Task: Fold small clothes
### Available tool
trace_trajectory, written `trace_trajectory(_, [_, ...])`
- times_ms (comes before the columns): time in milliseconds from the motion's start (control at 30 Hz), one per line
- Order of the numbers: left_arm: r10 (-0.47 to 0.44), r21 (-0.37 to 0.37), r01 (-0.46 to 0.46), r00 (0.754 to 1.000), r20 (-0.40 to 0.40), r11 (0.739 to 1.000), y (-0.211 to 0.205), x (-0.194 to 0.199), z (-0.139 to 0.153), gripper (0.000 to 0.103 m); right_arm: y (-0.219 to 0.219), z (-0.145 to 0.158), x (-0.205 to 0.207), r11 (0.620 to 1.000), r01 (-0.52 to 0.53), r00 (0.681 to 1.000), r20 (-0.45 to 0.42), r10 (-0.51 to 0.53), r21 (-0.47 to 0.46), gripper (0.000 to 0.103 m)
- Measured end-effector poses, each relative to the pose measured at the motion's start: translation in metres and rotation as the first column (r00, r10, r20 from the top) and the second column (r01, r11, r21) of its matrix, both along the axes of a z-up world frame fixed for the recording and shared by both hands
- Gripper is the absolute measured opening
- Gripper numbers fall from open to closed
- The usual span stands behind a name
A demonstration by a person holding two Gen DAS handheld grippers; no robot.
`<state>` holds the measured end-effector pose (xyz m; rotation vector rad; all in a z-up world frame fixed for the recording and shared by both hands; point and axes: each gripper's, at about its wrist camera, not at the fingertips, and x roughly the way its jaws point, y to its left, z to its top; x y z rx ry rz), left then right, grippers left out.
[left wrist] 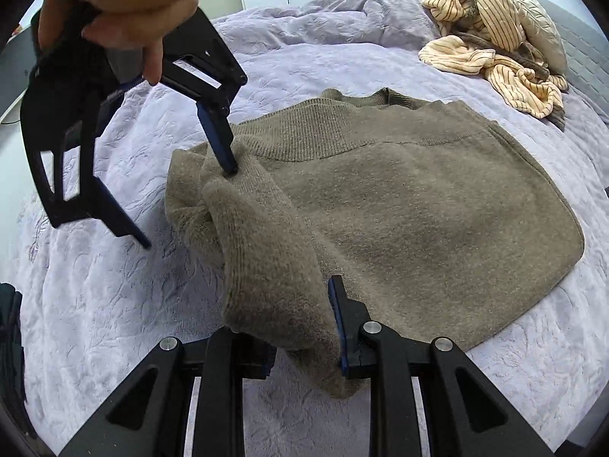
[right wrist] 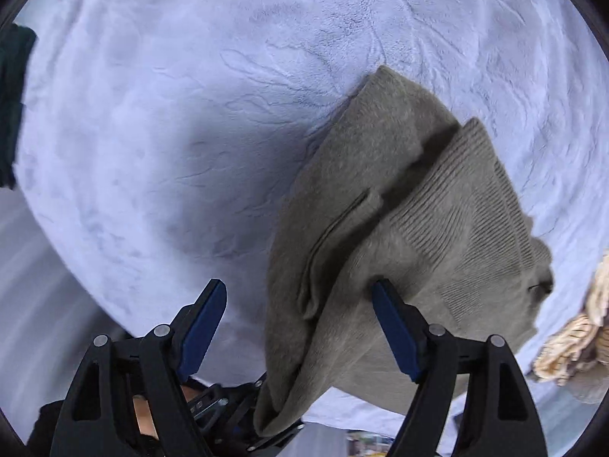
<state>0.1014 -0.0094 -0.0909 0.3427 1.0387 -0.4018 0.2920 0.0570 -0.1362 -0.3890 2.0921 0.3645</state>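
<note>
A taupe knit sweater [left wrist: 399,190] is laid flat on the lavender bed cover [left wrist: 95,304], collar toward the far side; its near sleeve [left wrist: 266,259] is raised off the body, long axis running from the shoulder toward the left camera; the cuff end is clamped in the left hand-held gripper [left wrist: 304,346]; the right hand-held gripper [left wrist: 190,209] is spread open, one finger pressed into the sleeve near the shoulder, nothing gripped; the sweater body lies ahead and right of the left gripper, judged the nearer for laying the sleeve across; a striped garment [left wrist: 498,49] lies well apart.
</note>
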Motion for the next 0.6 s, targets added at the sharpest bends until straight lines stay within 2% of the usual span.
trace_trajectory(100, [0.0,-0.001,0.0,1.0,0.001,1.0,0.0,-0.001,0.001,0.025,0.002,0.006,-0.001,0.997,-0.06,0.997,0.043,0.062,-0.052,0.082])
trace_trajectory(200, [-0.014,-0.001,0.014,1.0,0.014,1.0,-0.002,-0.003,0.004,0.025,-0.006,0.013,0.001,0.996,-0.054,0.997,0.045,0.057,-0.064,0.082])
trace_trajectory(367, [-0.028,0.0,0.028,1.0,0.011,1.0,-0.004,-0.005,0.005,0.025,-0.01,-0.008,0.0,0.998,-0.013,0.999,-0.042,0.01,-0.066,0.083])
trace_trajectory(533, [-0.03,-0.004,0.03,1.0,0.001,1.0,-0.004,-0.004,0.004,0.025,-0.004,-0.02,0.009,0.994,-0.008,1.0,0.011,0.009,-0.106,0.083])
trace_trajectory(567, [-0.03,-0.002,0.03,1.0,0.002,1.0,-0.005,-0.004,0.004,0.025,-0.006,-0.022,0.012,0.994,0.0,1.0,0.023,0.003,-0.108,0.066])
trace_trajectory(600, [-0.033,-0.001,0.033,0.999,0.003,0.999,-0.006,-0.004,0.004,0.025,-0.01,-0.02,0.014,0.993,0.007,0.999,0.043,-0.002,-0.114,0.024])
